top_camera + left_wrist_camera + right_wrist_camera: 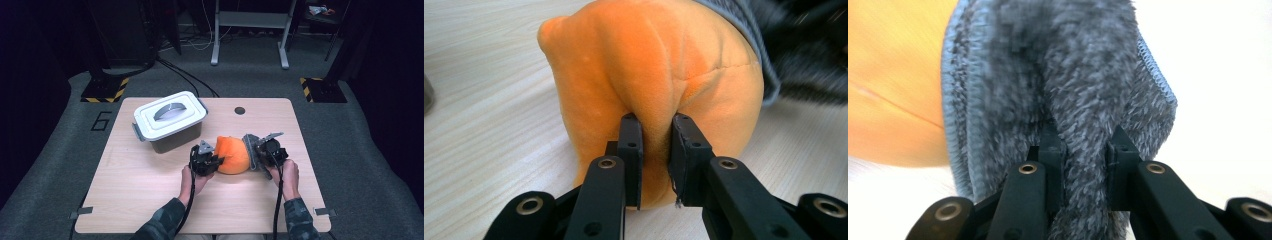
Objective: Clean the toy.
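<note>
Orange plush toy [232,155]: rests on the table [150,200] just below centre, between the two grippers, touching both
Left gripper [212,162]: at the toy's 9 o'clock in the high view; jaws clenched on a pinched fold of orange plush [654,115]
Right gripper [255,152]: at the toy's 3 o'clock; jaws clamped on a ridge of grey fuzzy cloth [1083,125]
Grey cloth [250,150]: pressed flat against the toy's right flank, its stitched blue edge lying along the orange surface
Key relation: toy's width runs 9 to 3 o'clock, straight from one gripper to the other; both hands equally near
Likely next: wiping or pulling the cloth across the toy while the left grip steadies it
Lidded bin [170,120]: at the toy's 10 o'clock, near but apart, lid on
In the way: nothing between jaws and toy; the bin crowds any leftward swing
</note>
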Demonstrator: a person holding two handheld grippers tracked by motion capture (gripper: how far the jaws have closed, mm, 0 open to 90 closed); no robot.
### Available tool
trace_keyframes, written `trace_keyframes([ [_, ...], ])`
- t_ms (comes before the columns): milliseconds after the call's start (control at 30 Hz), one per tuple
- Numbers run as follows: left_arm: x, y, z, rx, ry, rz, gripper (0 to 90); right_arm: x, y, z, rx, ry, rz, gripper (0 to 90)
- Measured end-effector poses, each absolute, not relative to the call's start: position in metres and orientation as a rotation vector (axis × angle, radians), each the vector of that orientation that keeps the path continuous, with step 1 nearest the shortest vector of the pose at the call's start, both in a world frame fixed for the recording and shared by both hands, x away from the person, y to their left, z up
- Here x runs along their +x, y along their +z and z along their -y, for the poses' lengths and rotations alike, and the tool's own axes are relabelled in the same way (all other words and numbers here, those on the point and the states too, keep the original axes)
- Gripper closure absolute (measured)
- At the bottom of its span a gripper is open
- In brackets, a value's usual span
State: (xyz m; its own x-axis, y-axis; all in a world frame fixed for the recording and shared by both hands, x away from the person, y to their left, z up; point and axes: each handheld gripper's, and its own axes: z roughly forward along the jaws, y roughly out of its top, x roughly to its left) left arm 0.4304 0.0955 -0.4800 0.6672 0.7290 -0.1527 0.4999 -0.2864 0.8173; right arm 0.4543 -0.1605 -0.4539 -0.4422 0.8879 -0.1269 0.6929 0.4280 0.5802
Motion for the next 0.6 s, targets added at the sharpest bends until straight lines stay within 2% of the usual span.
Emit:
trace_keyframes([
  [267,0.428,-0.477,-0.091,1.973,0.35,-0.932,76.7,0.441,-0.403,0.124,1.159,0.801,-2.317,74.0],
  [467,0.427,-0.477,-0.091,1.972,0.351,-0.927,76.7,0.449,-0.407,0.088,1.067,0.765,-2.365,72.5],
  [600,0.429,-0.479,-0.093,1.971,0.347,-0.939,76.6,0.453,-0.418,0.084,1.078,0.8,-2.336,72.5],
])
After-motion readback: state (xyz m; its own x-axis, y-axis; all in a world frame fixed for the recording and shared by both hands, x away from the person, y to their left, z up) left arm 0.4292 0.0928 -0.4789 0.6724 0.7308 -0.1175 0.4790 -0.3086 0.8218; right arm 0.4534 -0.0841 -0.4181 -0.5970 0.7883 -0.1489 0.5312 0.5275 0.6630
